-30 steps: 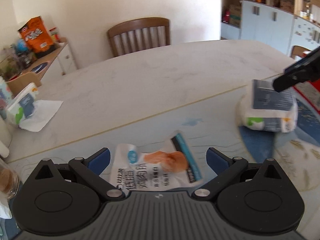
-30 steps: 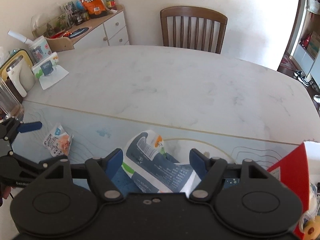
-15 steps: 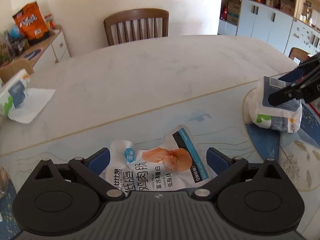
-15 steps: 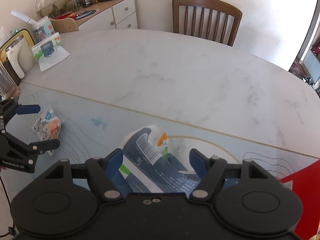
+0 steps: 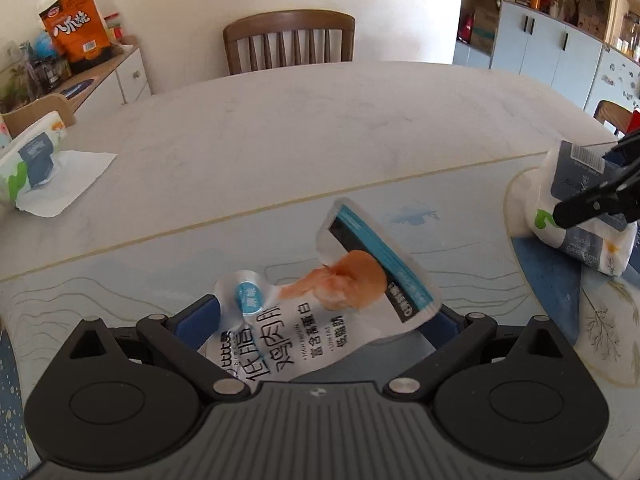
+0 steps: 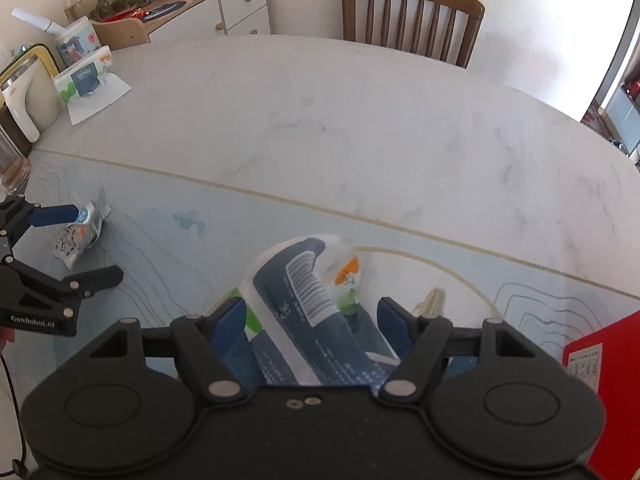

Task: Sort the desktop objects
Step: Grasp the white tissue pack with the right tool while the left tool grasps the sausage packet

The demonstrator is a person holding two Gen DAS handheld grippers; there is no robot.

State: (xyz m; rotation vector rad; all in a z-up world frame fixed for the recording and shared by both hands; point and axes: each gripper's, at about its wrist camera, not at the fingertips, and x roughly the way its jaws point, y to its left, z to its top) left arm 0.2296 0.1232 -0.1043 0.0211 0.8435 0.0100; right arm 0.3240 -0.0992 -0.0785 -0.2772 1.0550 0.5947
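A white snack pouch [image 5: 320, 312] with an orange picture and blue stripe lies on the pale blue mat, between the open jaws of my left gripper [image 5: 320, 320]. It also shows in the right wrist view [image 6: 78, 236], with the left gripper [image 6: 76, 244] around it. A white and dark blue tissue pack [image 6: 308, 308] lies between the open jaws of my right gripper [image 6: 310, 320]. The same pack [image 5: 580, 208] shows at the right of the left wrist view, with the right gripper's fingers [image 5: 592, 204] around it.
A second tissue pack [image 6: 82, 78] on a white tissue lies at the table's far left. A glass jar [image 6: 12, 164] and a white kettle [image 6: 20, 96] stand at the left edge. A red box [image 6: 600, 380] is at the right. A wooden chair [image 6: 412, 20] stands behind the table.
Both grippers have moved forward and lower over their objects. The pouch and the tissue pack now sit deeper between the jaws. Both jaws stay open.
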